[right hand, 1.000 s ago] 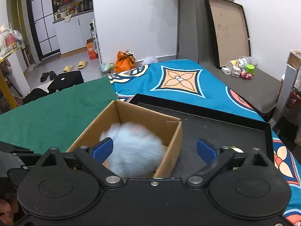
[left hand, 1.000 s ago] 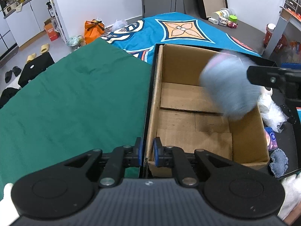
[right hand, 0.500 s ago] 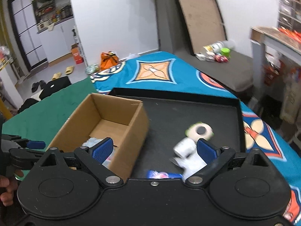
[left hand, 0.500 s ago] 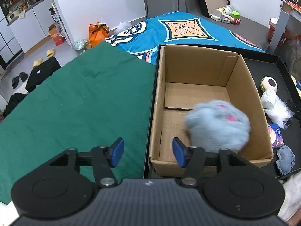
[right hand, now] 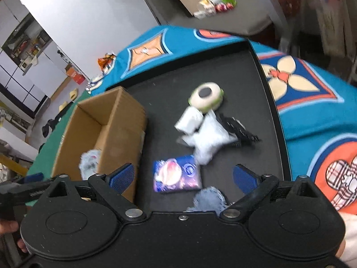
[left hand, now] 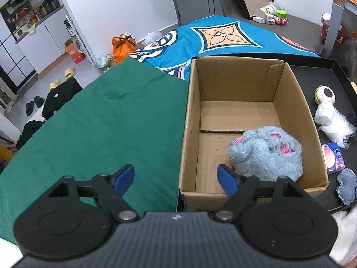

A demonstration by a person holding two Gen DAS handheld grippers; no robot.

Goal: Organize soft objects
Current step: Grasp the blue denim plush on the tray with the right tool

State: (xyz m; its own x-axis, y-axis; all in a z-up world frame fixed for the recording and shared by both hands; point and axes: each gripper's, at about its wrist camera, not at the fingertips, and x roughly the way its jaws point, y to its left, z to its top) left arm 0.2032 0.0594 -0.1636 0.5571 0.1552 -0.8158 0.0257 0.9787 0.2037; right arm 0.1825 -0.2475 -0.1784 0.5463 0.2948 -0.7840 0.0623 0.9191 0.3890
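A grey-blue plush toy [left hand: 267, 154] lies in the near right corner of the open cardboard box [left hand: 191, 120]; it also shows in the right wrist view [right hand: 89, 163]. My left gripper [left hand: 176, 178] is open and empty, straddling the box's near left corner. My right gripper [right hand: 184, 176] is open and empty above the black tray [right hand: 245, 73], over a blue and pink packet [right hand: 176, 176] and a grey fuzzy scrap [right hand: 209, 198]. A round green-and-cream plush [right hand: 206, 97], a white roll [right hand: 189, 120] and a white plastic bag [right hand: 209, 140] lie further out on the tray.
The box [right hand: 100, 129] stands at the tray's left end, next to a green cloth [left hand: 100, 122]. A blue patterned blanket [right hand: 312, 89] lies under and right of the tray. A black comb-like object [right hand: 241, 129] lies beside the white bag. Floor clutter lies beyond.
The plush fell from my right gripper into the box and settled. My left gripper opened wide. My right gripper swung right, over the tray's loose items.
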